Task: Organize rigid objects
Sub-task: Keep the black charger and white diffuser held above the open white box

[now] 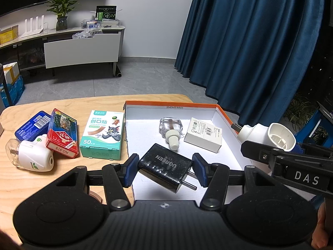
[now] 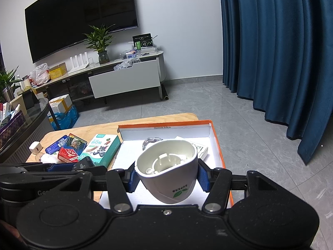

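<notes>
Glass bottle [image 2: 153, 141] mostly hidden

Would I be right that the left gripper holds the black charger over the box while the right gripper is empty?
Not quite: the right gripper holds a white plug-in device, as the right wrist view shows. The left gripper does hold the black charger over the box.

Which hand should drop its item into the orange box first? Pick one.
Left, probably. The left gripper holds the black UGREEN charger low over the orange box floor; the right gripper's white plug-in holder hangs by the rim.
</notes>
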Demonstrator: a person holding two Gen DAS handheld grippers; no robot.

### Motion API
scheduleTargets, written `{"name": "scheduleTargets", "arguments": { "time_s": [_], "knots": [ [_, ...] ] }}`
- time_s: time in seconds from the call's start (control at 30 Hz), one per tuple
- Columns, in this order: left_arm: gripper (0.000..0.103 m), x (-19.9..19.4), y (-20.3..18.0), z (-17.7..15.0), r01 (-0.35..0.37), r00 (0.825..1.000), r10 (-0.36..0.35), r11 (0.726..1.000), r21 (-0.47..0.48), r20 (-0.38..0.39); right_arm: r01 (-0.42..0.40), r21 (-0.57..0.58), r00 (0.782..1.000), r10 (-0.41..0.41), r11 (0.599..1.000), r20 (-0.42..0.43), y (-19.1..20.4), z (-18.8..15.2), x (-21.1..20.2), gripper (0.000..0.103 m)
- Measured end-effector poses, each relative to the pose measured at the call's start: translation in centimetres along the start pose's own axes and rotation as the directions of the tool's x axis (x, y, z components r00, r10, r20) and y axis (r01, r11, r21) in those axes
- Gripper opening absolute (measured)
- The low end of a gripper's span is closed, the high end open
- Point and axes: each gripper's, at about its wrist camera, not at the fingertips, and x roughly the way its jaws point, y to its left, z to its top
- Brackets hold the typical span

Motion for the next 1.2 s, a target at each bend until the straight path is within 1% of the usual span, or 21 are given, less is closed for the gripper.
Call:
{"name": "scheduleTargets", "arguments": {
  "time_s": [1.2],
  "knots": [
    [0.057, 0.04, -0.14, 0.07, -0.002, 1.0, 0.002, 1.0, 0.0, -0.001, 0.002, -0.004, 1.0, -0.002, 1.0, -0.007, 0.12, -0.18, 0.41, 0.067]
  ]
}}
